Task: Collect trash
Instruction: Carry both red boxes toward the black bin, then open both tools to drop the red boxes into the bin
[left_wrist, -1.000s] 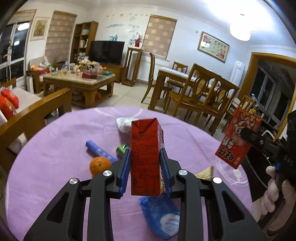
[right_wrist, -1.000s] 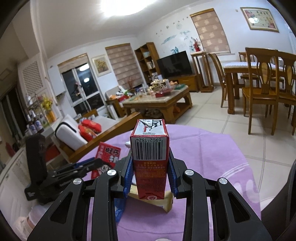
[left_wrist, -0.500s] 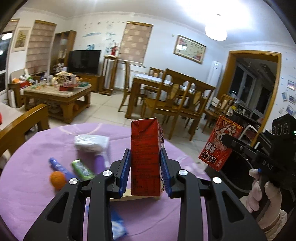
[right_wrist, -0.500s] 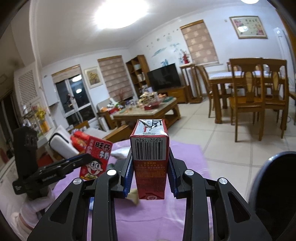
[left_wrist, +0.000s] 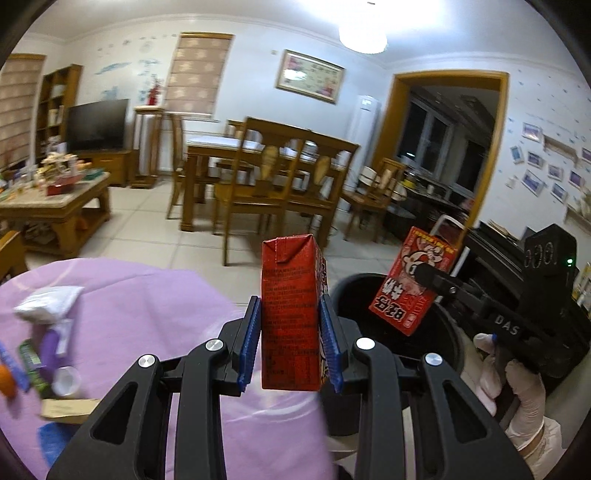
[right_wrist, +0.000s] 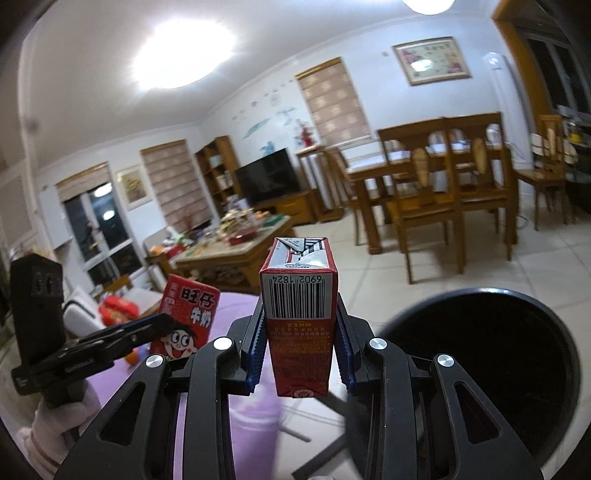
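My left gripper (left_wrist: 290, 343) is shut on a red milk carton (left_wrist: 290, 314), held upright above the edge of the purple table (left_wrist: 147, 295). My right gripper (right_wrist: 301, 350) is shut on a second red milk carton (right_wrist: 299, 321), barcode side up. In the left wrist view that second carton (left_wrist: 408, 280) hangs over the open black trash bin (left_wrist: 436, 332). In the right wrist view the bin (right_wrist: 487, 373) is at the lower right and the left gripper's carton (right_wrist: 186, 319) is at the left.
On the purple table lie a white crumpled wrapper (left_wrist: 48, 301), a green packet (left_wrist: 33, 363), an orange (left_wrist: 5, 380), a flat cardboard piece (left_wrist: 66, 408) and a blue wrapper (left_wrist: 51, 441). Wooden dining chairs (left_wrist: 273, 184) and a coffee table (left_wrist: 55, 199) stand beyond.
Both grippers have swung right with their cartons, away from the table's middle. The black bin has come into view, and the right gripper's carton now hangs over it.
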